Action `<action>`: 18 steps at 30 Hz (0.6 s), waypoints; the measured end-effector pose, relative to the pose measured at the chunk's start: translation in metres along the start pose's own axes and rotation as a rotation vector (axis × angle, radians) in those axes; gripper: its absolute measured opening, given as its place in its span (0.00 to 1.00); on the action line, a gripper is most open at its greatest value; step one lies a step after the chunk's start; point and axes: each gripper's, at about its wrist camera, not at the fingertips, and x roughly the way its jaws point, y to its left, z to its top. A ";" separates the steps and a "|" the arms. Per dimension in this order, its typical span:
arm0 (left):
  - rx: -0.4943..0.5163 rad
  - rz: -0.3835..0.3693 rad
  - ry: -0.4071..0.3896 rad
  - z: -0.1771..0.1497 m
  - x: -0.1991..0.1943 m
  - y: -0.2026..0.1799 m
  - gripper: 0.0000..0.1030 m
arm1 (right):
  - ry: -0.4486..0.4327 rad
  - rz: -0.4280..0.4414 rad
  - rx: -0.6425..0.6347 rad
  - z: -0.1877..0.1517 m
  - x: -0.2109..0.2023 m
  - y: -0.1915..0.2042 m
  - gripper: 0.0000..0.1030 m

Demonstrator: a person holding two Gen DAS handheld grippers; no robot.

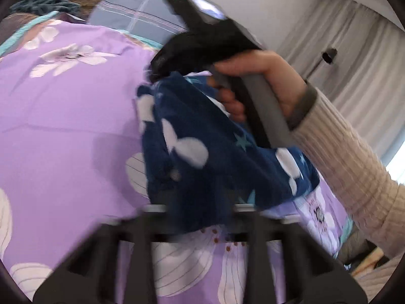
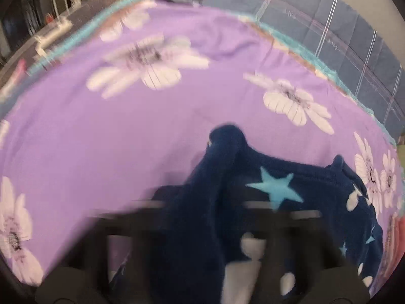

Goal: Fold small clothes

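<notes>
A small navy fleece garment (image 1: 202, 157) with white shapes and light blue stars hangs in the air above a purple flowered bedsheet (image 1: 63, 116). My left gripper (image 1: 200, 215) is shut on its lower edge. In the left wrist view the right gripper (image 1: 164, 63) is held by a hand at the garment's upper edge, its tips buried in the cloth. In the right wrist view the garment (image 2: 253, 202) drapes over my right gripper (image 2: 202, 215), which is shut on it. The fingers are blurred and mostly covered by fabric.
The purple sheet (image 2: 152, 126) has a teal border, with a blue-grey checked quilt (image 2: 329, 38) behind it. A dark teal cloth (image 1: 43, 3) lies at the far corner. Grey curtains (image 1: 359, 71) hang on the right. Furniture and small objects (image 2: 50, 33) stand beyond the bed's left edge.
</notes>
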 end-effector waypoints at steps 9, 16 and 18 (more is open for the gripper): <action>0.059 0.048 -0.125 0.003 -0.064 -0.008 0.00 | -0.183 0.100 -0.020 0.003 -0.043 0.008 0.11; -0.026 0.132 -0.083 -0.007 -0.048 0.005 0.01 | -0.158 0.084 0.061 -0.020 -0.013 -0.016 0.51; -0.003 0.102 -0.101 -0.002 -0.053 -0.001 0.09 | -0.244 0.113 0.109 -0.034 -0.047 -0.033 0.57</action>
